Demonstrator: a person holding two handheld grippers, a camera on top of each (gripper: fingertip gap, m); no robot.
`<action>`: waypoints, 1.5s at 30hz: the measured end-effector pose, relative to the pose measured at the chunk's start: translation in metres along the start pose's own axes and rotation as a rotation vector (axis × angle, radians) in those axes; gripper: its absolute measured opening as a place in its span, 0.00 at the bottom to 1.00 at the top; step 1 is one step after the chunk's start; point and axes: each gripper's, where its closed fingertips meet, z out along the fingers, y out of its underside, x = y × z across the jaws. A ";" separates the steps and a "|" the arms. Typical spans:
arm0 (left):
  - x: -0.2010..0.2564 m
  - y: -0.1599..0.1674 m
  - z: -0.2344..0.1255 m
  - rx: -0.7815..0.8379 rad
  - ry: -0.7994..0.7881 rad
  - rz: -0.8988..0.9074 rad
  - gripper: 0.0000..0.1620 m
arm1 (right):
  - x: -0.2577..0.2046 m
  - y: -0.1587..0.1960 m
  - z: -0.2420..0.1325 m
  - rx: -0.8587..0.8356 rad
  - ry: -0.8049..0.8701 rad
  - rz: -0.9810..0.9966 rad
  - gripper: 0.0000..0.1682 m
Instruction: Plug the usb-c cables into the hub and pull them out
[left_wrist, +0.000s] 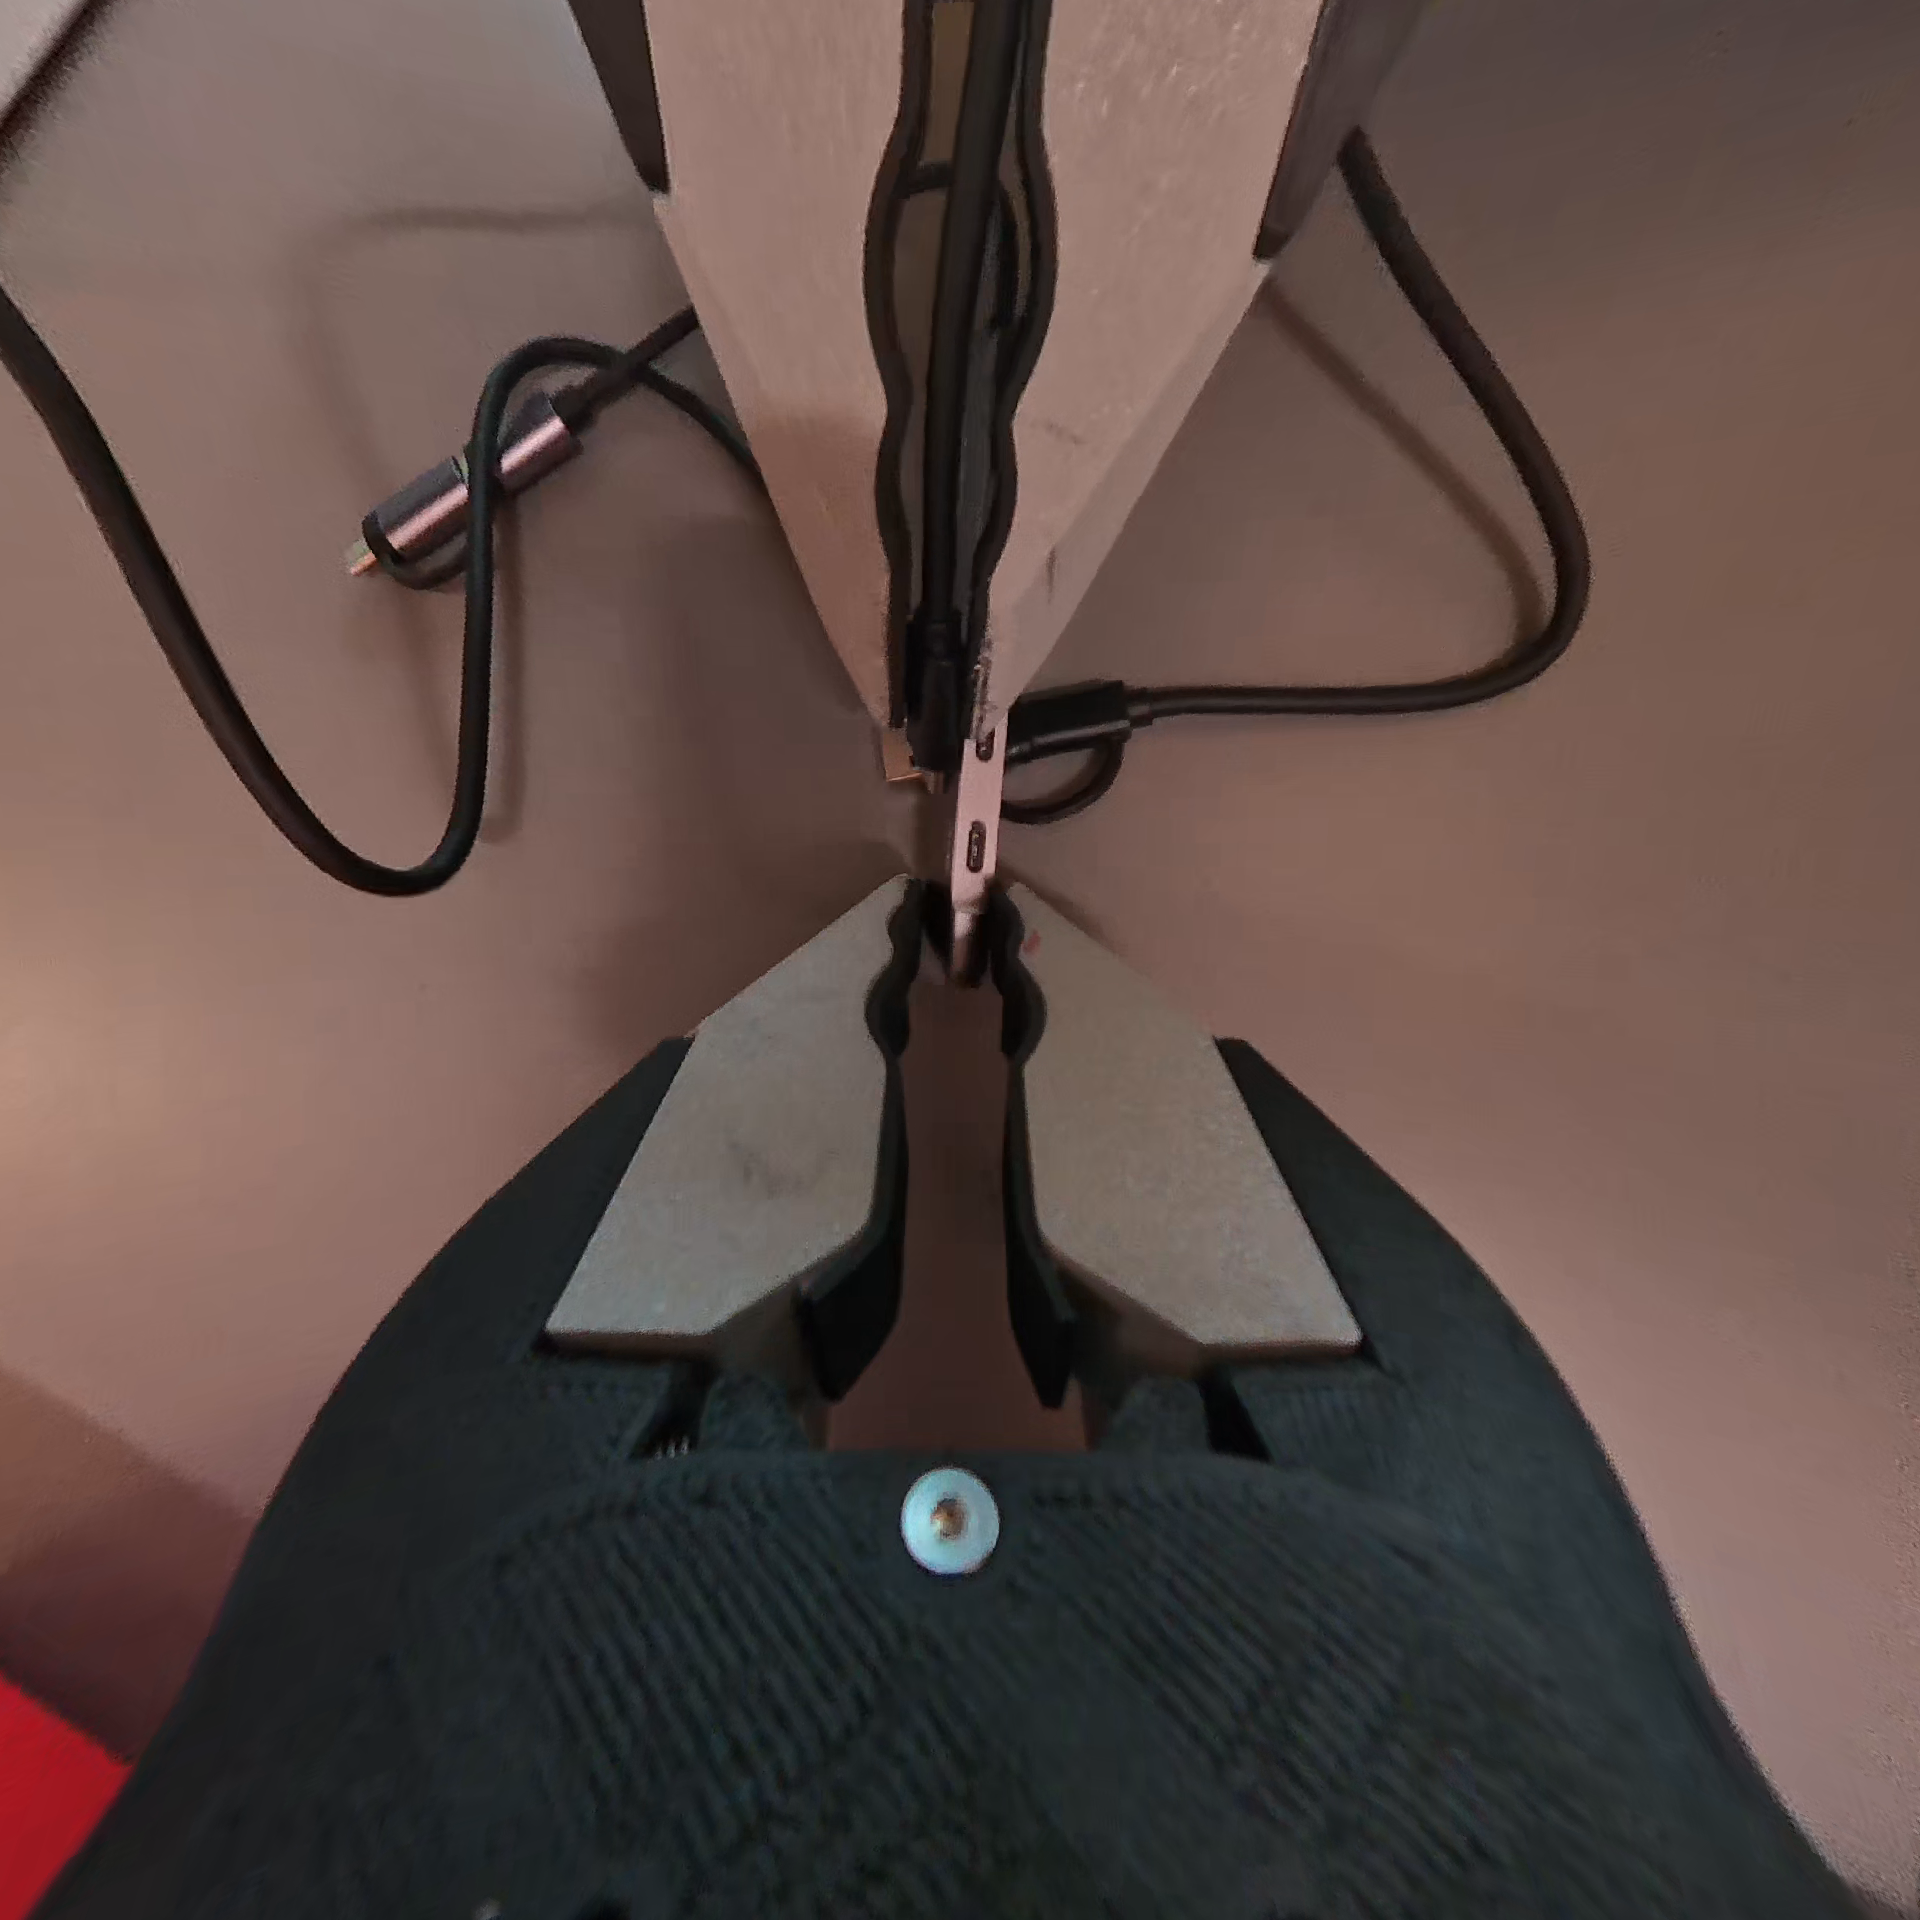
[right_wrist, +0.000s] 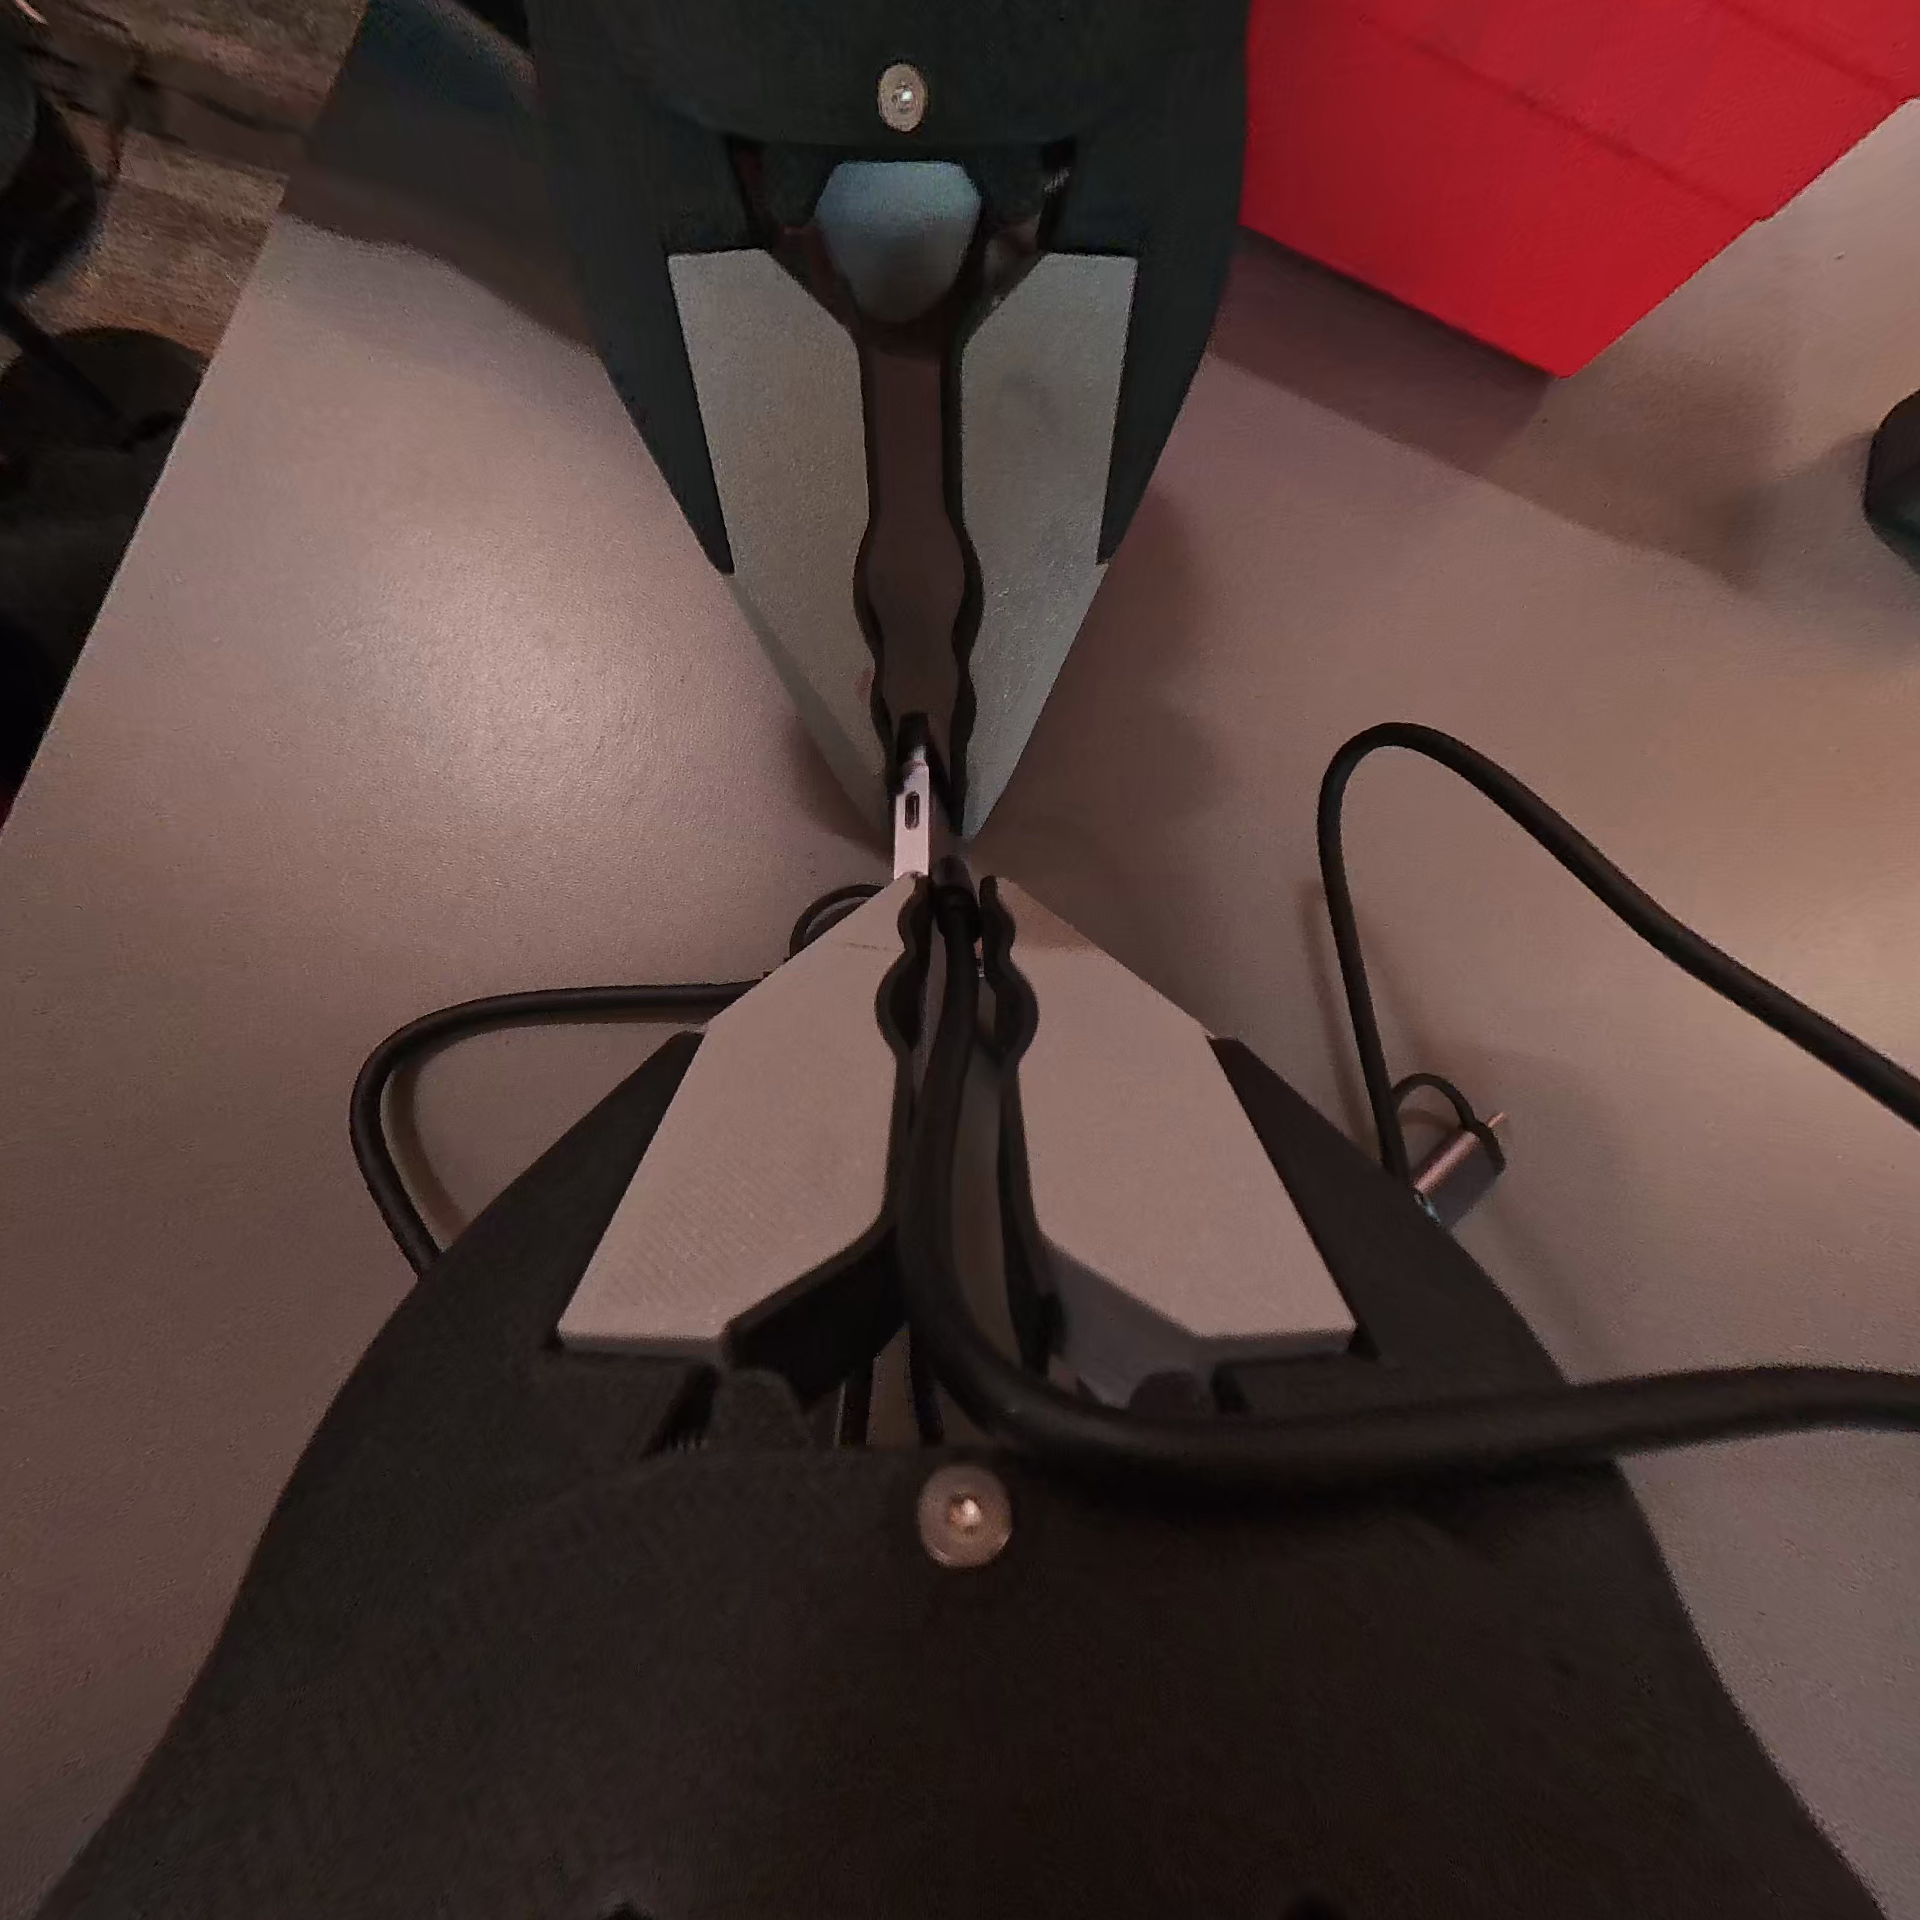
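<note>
Silver hub (left_wrist: 975, 821) lengthwise between both, left hand-held gripper (left_wrist: 956, 914) clamping it, right hand-held gripper (right_wrist: 951, 899) pinching cable plug (left_wrist: 928, 686)

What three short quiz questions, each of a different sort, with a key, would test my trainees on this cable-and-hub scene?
1. True or false: the left gripper is clamped on the hub.
2. Multiple choice: the right gripper holds A) a red box, B) a black cable, C) nothing.
3. Fill in: the spare cable's metal plug lies loose on the ____.

Key
1. True: its fingers pinch the hub's near end.
2. B: the black cable runs between its fingers, plug end close to the hub; whether it is seated cannot be told.
3. Table.
</note>
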 end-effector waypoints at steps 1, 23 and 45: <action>-0.001 -0.001 0.001 0.015 -0.010 0.015 0.06 | 0.000 0.001 0.000 0.003 -0.006 0.009 0.04; -0.016 -0.085 -0.037 0.510 -0.431 0.224 0.04 | 0.031 -0.021 -0.056 0.360 -0.059 0.264 0.03; -0.021 -0.064 -0.032 0.456 -0.419 0.176 0.04 | 0.011 -0.024 -0.056 0.299 -0.007 0.023 0.02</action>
